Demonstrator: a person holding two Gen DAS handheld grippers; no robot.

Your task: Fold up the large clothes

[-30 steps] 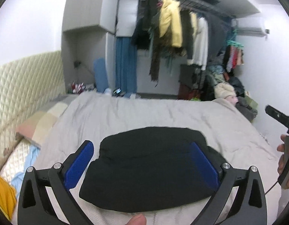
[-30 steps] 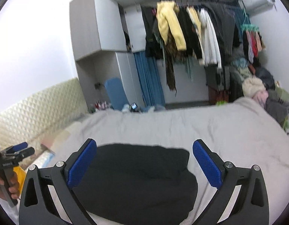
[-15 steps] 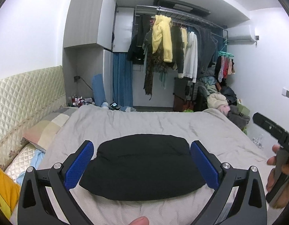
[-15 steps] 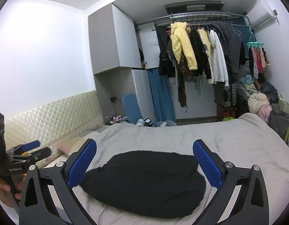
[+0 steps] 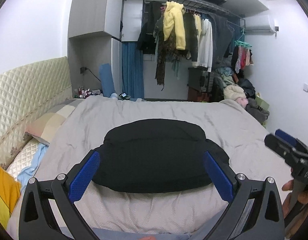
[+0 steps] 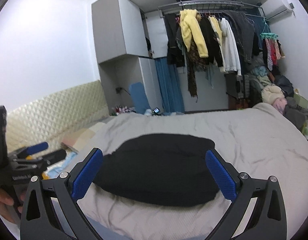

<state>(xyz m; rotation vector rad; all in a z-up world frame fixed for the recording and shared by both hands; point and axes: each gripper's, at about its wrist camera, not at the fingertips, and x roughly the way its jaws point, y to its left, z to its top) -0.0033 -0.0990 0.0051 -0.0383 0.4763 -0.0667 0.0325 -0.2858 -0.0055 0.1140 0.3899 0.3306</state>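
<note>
Nearest the lens in the left wrist view, the left tongs [image 5: 151, 172] stand spread wide and hold nothing, their blue pads framing the lower middle of the frame. The right tongs [image 6: 154, 172] look the same in their own view: wide apart, empty, raised clear of the cloth. Each tool also shows at the edge of the other's picture, which suggests the person is standing back at the near side of the bed [image 5: 244, 128].

Just beyond the pads, in the centre of both frames, lies the black garment [image 5: 162, 160], a compact rounded bundle resting on the grey cover. Judging by its neat layered shape, the folding looks finished or nearly so.

On the right tool's body, at the right edge of the left view, letters "DAS" can be read; the rest is cut off. Farther back, upper middle, hangs a rack of clothes [image 5: 186, 34].
</note>
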